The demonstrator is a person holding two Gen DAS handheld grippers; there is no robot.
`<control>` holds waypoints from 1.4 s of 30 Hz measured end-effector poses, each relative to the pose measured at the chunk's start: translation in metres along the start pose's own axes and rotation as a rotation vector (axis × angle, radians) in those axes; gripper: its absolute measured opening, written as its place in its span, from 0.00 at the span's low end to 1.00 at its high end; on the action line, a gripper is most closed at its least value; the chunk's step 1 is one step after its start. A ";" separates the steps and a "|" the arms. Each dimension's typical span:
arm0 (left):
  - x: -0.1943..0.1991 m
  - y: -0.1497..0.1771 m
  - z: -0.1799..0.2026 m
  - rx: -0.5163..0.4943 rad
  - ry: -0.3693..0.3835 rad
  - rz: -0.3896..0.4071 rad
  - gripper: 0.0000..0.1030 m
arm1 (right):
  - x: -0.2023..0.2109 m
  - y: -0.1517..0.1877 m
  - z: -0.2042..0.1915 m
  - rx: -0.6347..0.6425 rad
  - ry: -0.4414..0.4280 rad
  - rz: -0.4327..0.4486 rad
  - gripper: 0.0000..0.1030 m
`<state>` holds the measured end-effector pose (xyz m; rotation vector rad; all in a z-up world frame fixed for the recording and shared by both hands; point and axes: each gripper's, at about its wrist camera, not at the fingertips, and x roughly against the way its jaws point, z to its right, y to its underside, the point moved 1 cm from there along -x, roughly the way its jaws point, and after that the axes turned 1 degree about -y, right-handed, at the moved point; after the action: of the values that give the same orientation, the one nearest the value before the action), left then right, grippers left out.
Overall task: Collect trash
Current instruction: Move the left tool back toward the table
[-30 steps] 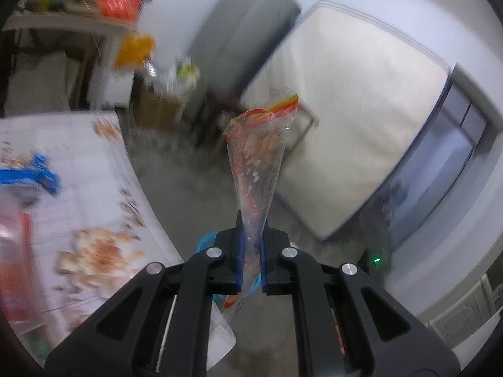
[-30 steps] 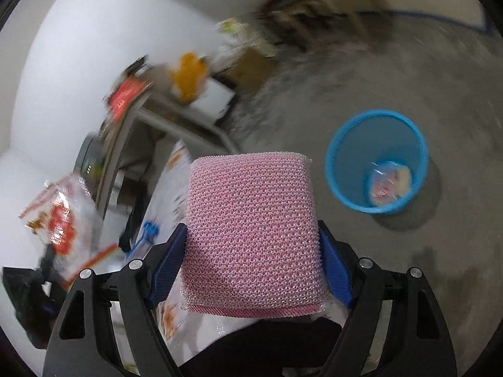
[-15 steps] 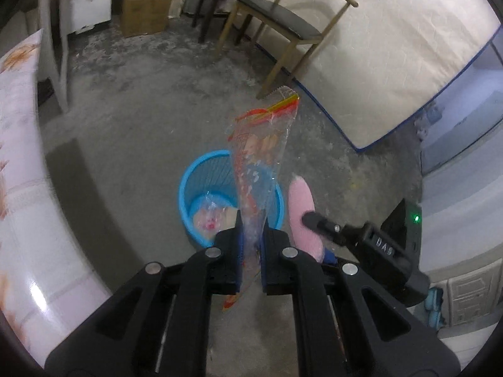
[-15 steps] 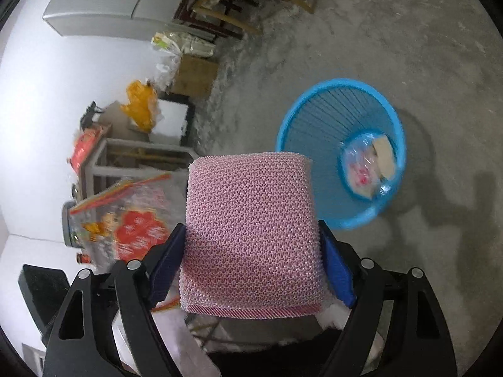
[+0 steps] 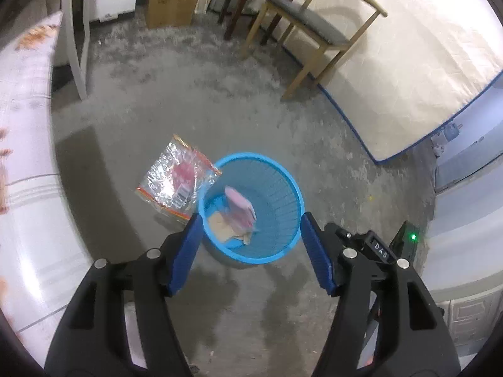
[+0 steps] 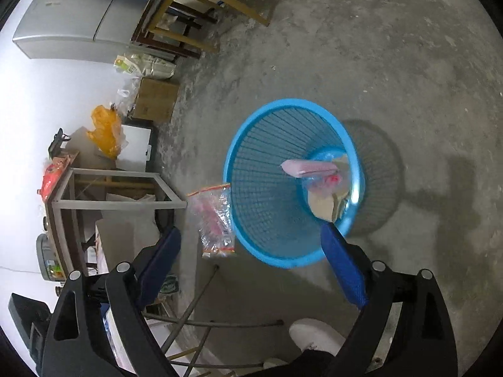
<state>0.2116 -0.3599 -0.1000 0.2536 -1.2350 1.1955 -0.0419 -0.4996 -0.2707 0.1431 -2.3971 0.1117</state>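
Above the concrete floor (image 5: 188,100), the left gripper (image 5: 248,245) and the right gripper (image 6: 248,264) both stand wide apart and hold nothing. Under them is the blue basket (image 5: 283,176), and the pink sponge (image 5: 240,209) is inside it, on top of some paper and plastic trash (image 5: 220,224). In the right wrist view the sponge looks a little blurred, so I cannot tell if it rests at the bottom.

The clear snack bag (image 5: 177,177) is the problem. It is outside the basket, on the left side, with one corner touching or just beside the rim; I judge that it did not go in. If it remains there, the collecting is not complete.

To take it again may be difficult. The bag is thin, flat and shiny, so the fingers could slide on it or scrape on the floor. A careless reach so close to the light basket could push it or turn it over, and the trash inside would spill out. The table edge (image 5: 28,163) at the left is also near.
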 end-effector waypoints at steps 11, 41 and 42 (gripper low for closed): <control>0.156 0.067 -0.026 -0.034 0.103 0.210 0.72 | 0.067 0.065 -0.011 0.089 -0.088 -0.008 0.85; 0.362 0.149 -0.213 0.165 -0.018 0.558 0.80 | -0.142 0.094 -0.165 0.473 0.072 -0.291 0.81; 0.367 0.147 -0.218 0.171 -0.016 0.562 0.80 | -0.161 0.088 -0.178 0.525 0.098 -0.300 0.81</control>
<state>0.1694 0.0624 0.0535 0.0372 -1.2584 1.7890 0.1831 -0.3798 -0.2516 0.7178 -2.1700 0.5903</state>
